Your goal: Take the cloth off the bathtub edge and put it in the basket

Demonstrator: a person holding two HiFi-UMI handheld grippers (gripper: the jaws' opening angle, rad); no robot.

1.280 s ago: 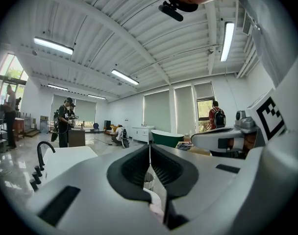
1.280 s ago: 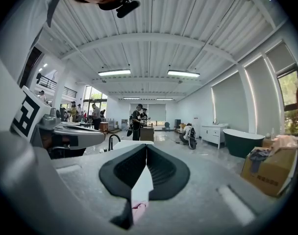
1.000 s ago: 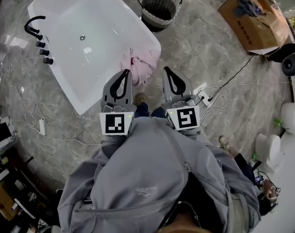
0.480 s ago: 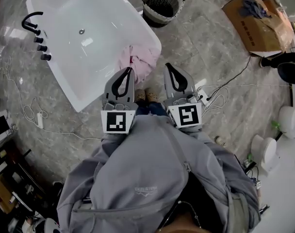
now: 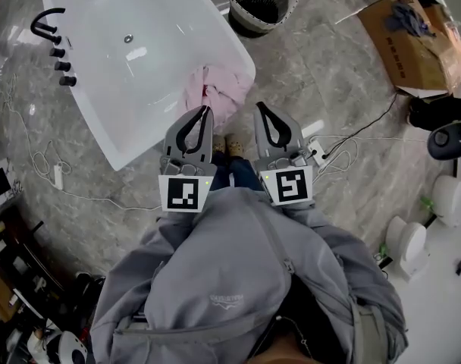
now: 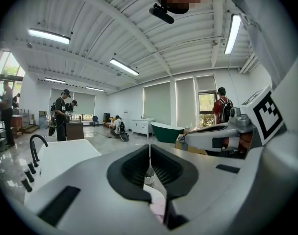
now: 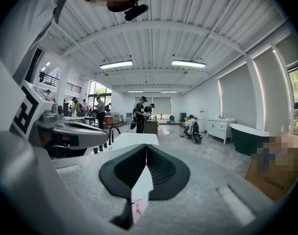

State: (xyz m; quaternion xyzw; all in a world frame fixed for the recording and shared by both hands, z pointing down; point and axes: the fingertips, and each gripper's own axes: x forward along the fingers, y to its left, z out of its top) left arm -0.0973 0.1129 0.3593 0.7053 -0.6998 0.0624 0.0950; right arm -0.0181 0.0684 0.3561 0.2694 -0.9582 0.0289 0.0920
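A crumpled pink cloth (image 5: 214, 88) lies draped over the near corner of a white bathtub (image 5: 109, 89), its longer side running roughly from 11 to 5 o'clock across the rim. A woven basket (image 5: 249, 23) stands on the floor at 1 o'clock from it. The left gripper (image 5: 203, 112) and right gripper (image 5: 259, 108) are held side by side, pointing to 12 o'clock and slightly downward. Both have their jaws pressed together and hold nothing. The left tip is at the cloth's near edge.

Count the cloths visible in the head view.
2. A pink cloth hangs over the bathtub edge; a grey-blue cloth lies in the cardboard box at upper right. The basket is dark inside and could hide more.
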